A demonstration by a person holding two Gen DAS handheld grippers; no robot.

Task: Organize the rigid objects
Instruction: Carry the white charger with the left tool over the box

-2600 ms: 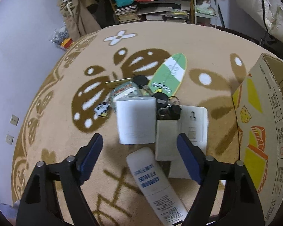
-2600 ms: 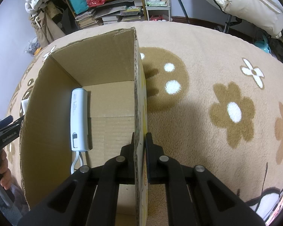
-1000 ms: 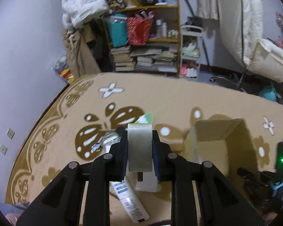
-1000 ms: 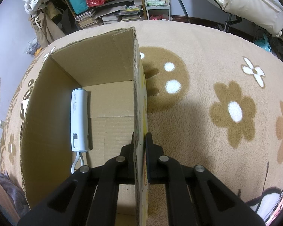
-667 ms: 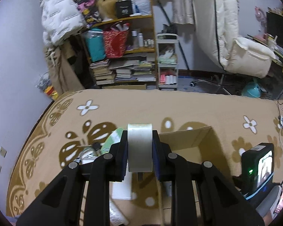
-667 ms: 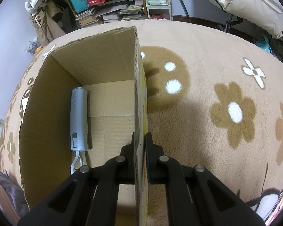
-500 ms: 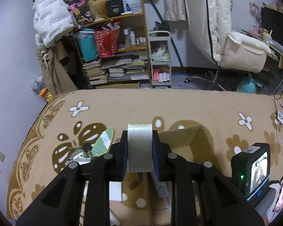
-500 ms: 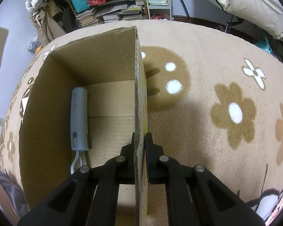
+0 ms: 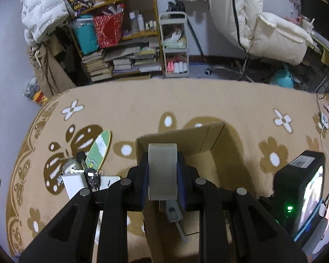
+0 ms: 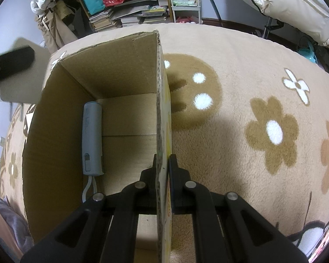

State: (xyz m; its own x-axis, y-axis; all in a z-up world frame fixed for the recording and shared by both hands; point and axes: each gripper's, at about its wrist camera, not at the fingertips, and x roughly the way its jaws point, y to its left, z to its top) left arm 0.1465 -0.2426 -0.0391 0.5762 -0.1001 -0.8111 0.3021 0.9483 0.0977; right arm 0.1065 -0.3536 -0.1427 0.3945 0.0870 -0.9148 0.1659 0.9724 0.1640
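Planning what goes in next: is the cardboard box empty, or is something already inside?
Not empty. One grey handheld device with a cord lies on the floor of the cardboard box, along its left wall.

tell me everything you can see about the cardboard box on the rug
The cardboard box is plain brown corrugated board, open at the top, standing on the beige flowered rug. Its outer right wall shows yellow print. The right gripper has its jaws clamped on that wall's top edge. Inside, a grey stick-shaped device with a cord lies on the floor along the left wall. The left gripper holds a grey flat object above the opening.
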